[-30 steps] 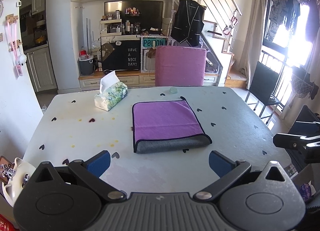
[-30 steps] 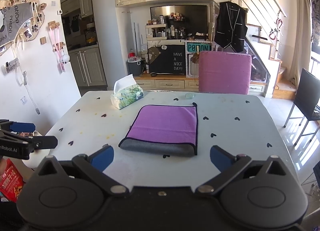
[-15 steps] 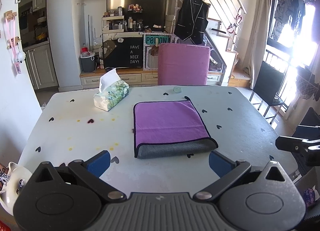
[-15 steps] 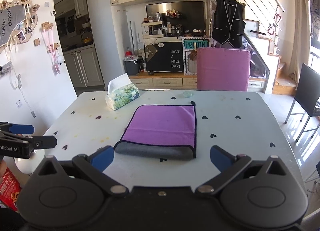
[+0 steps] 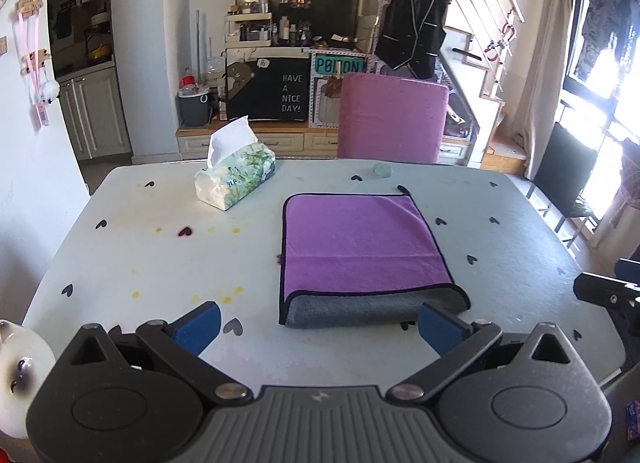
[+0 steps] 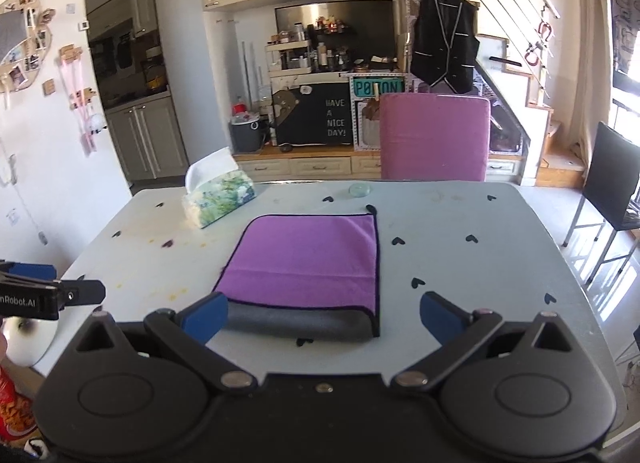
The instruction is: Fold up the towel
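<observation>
A purple towel [image 5: 360, 243] with a grey underside and dark trim lies folded flat on the white table [image 5: 160, 263]; its grey folded edge faces me. It also shows in the right wrist view [image 6: 312, 259]. My left gripper [image 5: 318, 327] is open and empty, just short of the towel's near edge, right fingertip [image 5: 440, 327] close to the near right corner. My right gripper [image 6: 324, 317] is open and empty, with its left fingertip [image 6: 206, 315] at the towel's near left corner. Each gripper shows at the other view's edge.
A tissue box [image 5: 236, 179] stands at the table's back left. A small clear disc [image 5: 383, 170] lies beyond the towel. A pink chair [image 5: 394, 119] stands behind the table, a black chair [image 6: 612, 187] to the right. A white object [image 5: 22, 375] sits at the near left edge.
Both grippers have moved forward toward the towel's near edge; the towel looks closer and larger. Both stay open. The towel itself has not moved.
</observation>
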`<state>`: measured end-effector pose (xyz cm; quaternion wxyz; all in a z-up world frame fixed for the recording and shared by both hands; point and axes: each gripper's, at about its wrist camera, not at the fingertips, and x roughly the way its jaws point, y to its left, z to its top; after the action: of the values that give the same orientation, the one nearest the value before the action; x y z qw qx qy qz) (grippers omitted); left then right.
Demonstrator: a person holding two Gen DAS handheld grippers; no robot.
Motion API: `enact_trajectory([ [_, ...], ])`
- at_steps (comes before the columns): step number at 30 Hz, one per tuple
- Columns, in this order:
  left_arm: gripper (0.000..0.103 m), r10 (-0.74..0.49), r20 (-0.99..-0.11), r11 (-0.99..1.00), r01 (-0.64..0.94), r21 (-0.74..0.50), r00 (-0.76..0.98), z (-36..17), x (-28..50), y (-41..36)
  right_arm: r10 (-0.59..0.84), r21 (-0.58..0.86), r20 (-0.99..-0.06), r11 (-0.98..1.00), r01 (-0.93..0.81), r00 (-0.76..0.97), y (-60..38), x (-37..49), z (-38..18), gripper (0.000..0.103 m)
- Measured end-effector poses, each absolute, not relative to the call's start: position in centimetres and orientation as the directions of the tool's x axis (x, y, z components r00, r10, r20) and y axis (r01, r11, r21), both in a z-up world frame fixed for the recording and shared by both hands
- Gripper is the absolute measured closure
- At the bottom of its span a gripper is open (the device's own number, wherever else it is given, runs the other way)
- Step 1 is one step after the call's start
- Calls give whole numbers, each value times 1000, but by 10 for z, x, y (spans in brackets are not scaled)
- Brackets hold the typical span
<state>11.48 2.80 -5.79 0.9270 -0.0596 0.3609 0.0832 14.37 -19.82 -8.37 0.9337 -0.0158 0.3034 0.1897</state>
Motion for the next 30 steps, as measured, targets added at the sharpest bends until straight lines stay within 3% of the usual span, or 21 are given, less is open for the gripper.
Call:
enact_trajectory([
  [30, 0, 170, -759, 959, -282, -18, 629, -194, 230, 58, 286, 74, -616, 948, -308, 734, -184, 265, -224, 1],
])
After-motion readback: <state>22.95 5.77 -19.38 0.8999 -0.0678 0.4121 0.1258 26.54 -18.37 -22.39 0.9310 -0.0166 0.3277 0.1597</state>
